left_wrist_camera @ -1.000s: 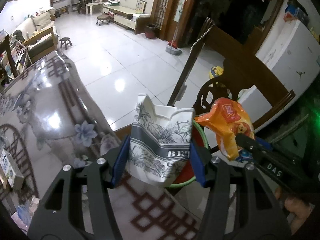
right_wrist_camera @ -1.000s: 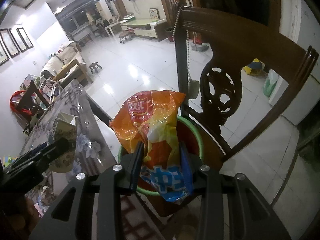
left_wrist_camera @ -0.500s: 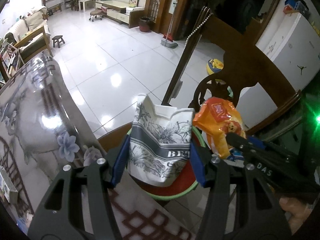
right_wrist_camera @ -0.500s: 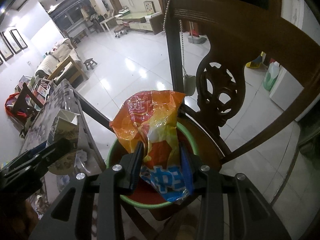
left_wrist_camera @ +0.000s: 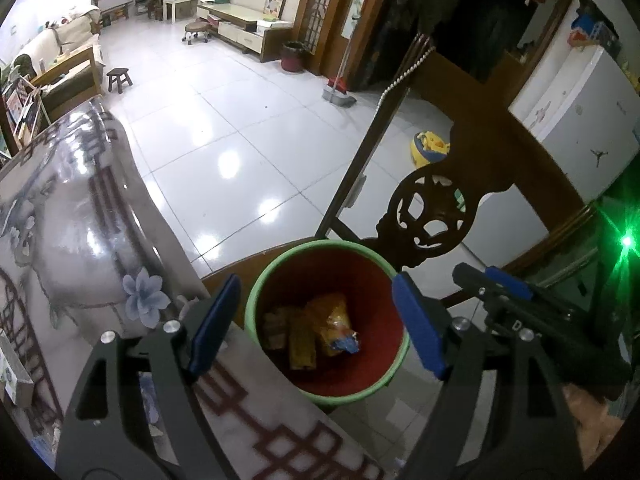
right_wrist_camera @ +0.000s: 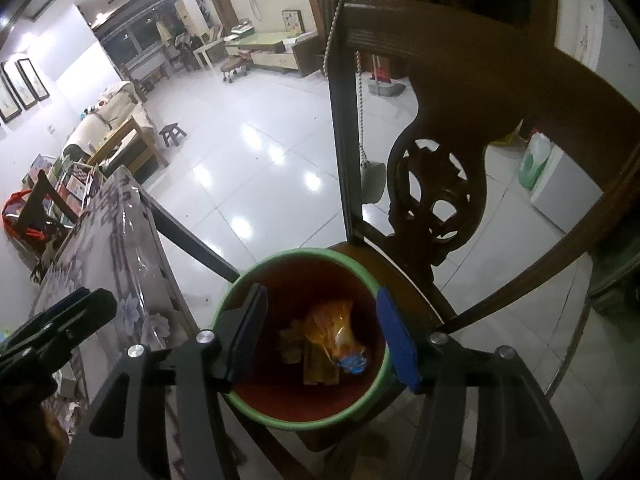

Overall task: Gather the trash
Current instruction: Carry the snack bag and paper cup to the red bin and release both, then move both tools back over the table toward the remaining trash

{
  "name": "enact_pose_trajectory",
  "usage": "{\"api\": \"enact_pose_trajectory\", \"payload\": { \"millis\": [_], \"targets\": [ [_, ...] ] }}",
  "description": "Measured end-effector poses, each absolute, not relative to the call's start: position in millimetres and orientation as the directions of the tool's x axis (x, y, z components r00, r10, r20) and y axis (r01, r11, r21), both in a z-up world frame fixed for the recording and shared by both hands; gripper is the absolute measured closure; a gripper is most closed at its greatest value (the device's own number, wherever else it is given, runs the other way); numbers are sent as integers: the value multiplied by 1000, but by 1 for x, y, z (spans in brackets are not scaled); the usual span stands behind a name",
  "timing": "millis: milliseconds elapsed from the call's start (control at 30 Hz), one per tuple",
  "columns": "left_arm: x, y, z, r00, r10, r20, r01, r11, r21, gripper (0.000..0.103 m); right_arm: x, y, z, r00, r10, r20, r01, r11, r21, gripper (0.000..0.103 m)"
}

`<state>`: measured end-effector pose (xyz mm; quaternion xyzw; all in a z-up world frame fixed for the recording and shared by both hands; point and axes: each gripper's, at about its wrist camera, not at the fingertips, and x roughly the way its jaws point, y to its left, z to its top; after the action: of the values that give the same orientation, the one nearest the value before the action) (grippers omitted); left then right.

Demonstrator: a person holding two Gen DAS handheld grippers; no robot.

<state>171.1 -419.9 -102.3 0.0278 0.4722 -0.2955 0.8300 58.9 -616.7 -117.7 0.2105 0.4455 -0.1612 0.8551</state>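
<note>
A round bin with a green rim (left_wrist_camera: 280,252) and red inside stands on a wooden chair seat; it also shows in the right wrist view (right_wrist_camera: 304,254). An orange snack bag (left_wrist_camera: 334,326) and brown wrappers (left_wrist_camera: 300,344) lie at its bottom, and the bag shows in the right wrist view (right_wrist_camera: 334,332). My left gripper (left_wrist_camera: 316,320) is open and empty above the bin. My right gripper (right_wrist_camera: 320,334) is open and empty above the bin too. The right gripper also shows at the right of the left wrist view (left_wrist_camera: 492,280).
A dark carved wooden chair back (right_wrist_camera: 436,200) rises right behind the bin. A table with a flowered, glossy cloth (left_wrist_camera: 72,216) lies to the left, its edge close to the bin. White tiled floor (left_wrist_camera: 224,128) stretches beyond. A white fridge (left_wrist_camera: 576,120) stands at the right.
Both grippers have opened. The flowered paper carton left the left gripper and the orange bag left the right gripper; the bag now lies in the bin. The carton is no longer visible.
</note>
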Motion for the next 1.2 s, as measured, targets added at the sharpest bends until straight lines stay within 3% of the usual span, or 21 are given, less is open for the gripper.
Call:
{"api": "enact_pose_trajectory", "payload": {
  "millis": [333,667,1200],
  "targets": [
    [134,-326,-61,522,-430,-737,414,883,-222,26,42,-568,-81,605,-100,-790,400,896,193,47],
    [105,-199,-60,593,-314,-741,252,947,-199,26,47,-454,-77,612,5,-791,243,950,195,47],
    [81,22,-89,607,-77,-791,-82,984,-158,26,88,-240,-132,420,287,-861,-53,955,293,46]
  ]
}}
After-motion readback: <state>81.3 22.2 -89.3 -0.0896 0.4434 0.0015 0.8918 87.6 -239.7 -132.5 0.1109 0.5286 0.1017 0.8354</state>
